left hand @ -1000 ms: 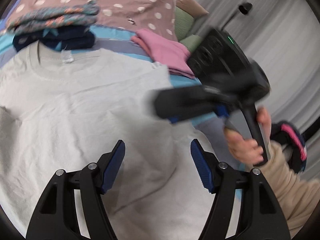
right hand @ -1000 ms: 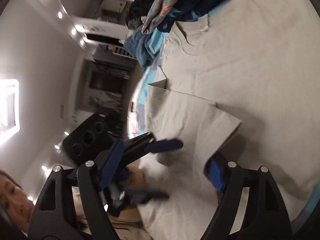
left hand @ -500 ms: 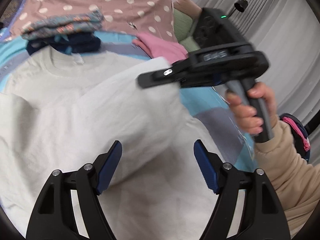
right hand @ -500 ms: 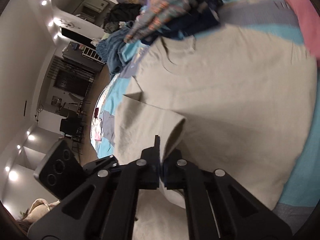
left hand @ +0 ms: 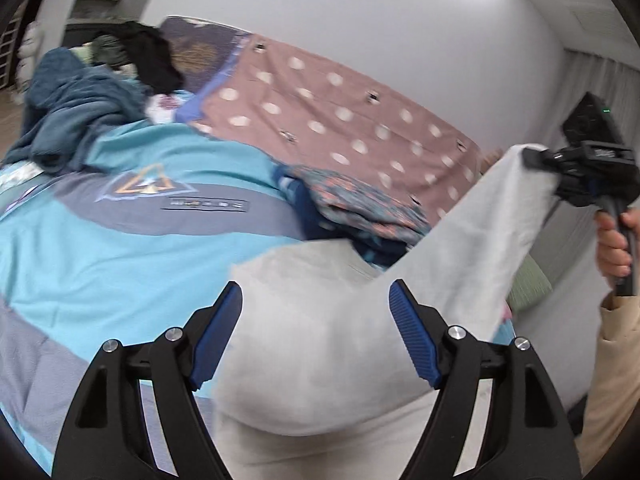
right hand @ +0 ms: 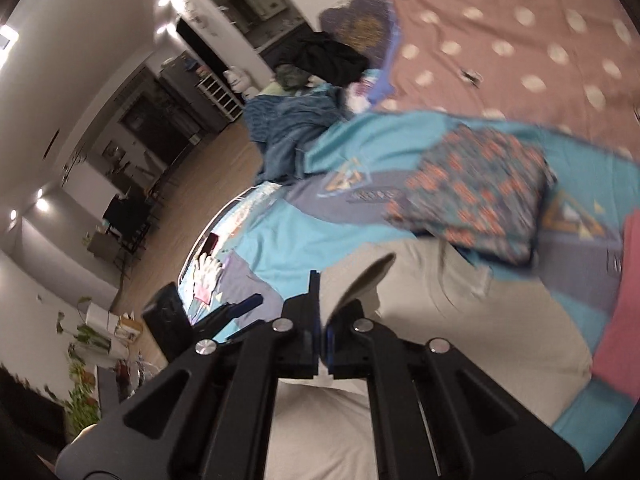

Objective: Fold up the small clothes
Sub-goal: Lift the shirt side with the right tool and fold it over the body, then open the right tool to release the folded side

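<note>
A light grey T-shirt (left hand: pixel 320 344) lies on the bed, its right side lifted and drawn across itself. My right gripper (right hand: pixel 322 332) is shut on the shirt's edge (right hand: pixel 360 280) and holds it up in the air; it also shows in the left wrist view (left hand: pixel 538 160) at the upper right, with the cloth hanging from it. My left gripper (left hand: pixel 316 332) is open and empty, low over the shirt's left part, its blue pads (left hand: pixel 216 332) apart.
The bed has a blue-and-grey quilt (left hand: pixel 100 240) and a pink dotted blanket (left hand: pixel 340 120). A folded floral and navy stack (left hand: pixel 360 204) lies past the shirt. A teal and black clothes heap (left hand: pixel 80 104) is far left. A pink garment (right hand: pixel 620 320) lies right.
My right gripper closed on the shirt's right edge, then lifted it up and over toward the left. My left gripper stayed open and its view swung toward the bed's left side.
</note>
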Available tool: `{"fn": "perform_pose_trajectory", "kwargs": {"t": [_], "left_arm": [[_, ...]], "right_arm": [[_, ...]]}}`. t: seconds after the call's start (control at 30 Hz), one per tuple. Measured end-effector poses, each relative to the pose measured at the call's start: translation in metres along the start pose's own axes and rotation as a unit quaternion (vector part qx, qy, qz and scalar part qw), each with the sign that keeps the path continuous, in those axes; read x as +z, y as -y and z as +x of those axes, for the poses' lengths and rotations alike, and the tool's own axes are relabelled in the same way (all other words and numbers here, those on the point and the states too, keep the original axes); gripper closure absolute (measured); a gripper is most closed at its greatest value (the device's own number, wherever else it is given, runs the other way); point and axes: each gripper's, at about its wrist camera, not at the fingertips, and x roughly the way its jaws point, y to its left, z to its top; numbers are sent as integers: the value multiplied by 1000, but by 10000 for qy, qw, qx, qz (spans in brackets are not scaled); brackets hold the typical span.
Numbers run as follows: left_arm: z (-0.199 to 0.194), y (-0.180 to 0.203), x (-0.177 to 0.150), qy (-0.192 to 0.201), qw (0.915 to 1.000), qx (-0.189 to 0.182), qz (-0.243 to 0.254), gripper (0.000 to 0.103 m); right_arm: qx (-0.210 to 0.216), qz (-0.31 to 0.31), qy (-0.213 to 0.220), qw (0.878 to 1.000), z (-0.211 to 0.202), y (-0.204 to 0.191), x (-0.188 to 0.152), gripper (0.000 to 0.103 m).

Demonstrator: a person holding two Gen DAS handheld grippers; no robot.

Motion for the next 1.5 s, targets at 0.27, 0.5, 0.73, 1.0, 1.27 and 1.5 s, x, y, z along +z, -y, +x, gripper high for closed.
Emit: {"fn": "perform_pose_trajectory", "kwargs": {"t": [0.27,0.5,0.73,1.0,1.27,1.5], "left_arm": [[-20,-51,2,204,9972,67,-721,27],[-55,-30,11,735,9970,-57,-231,21],[-21,-25,5,264,9992,-254,-149,21],[20,-19,-7,-349,9988,-345,60,21],[78,-9,-28,-1248,9903,-294,543,21],[108,0,-44,-1740,9813,-297,766,21]], "right_arm": [[248,-947,-117,9951,33,-122,55,101],[300,-1343,-76,9905,36,-165,67,101],[-57,-605,-99,9981,15,-81,32,101],[-21,745,117,9971,-26,68,-51,101],[234,2583,125,9657,-13,193,-177,101],[174,3182,140,9478,7,252,-204,96]]}}
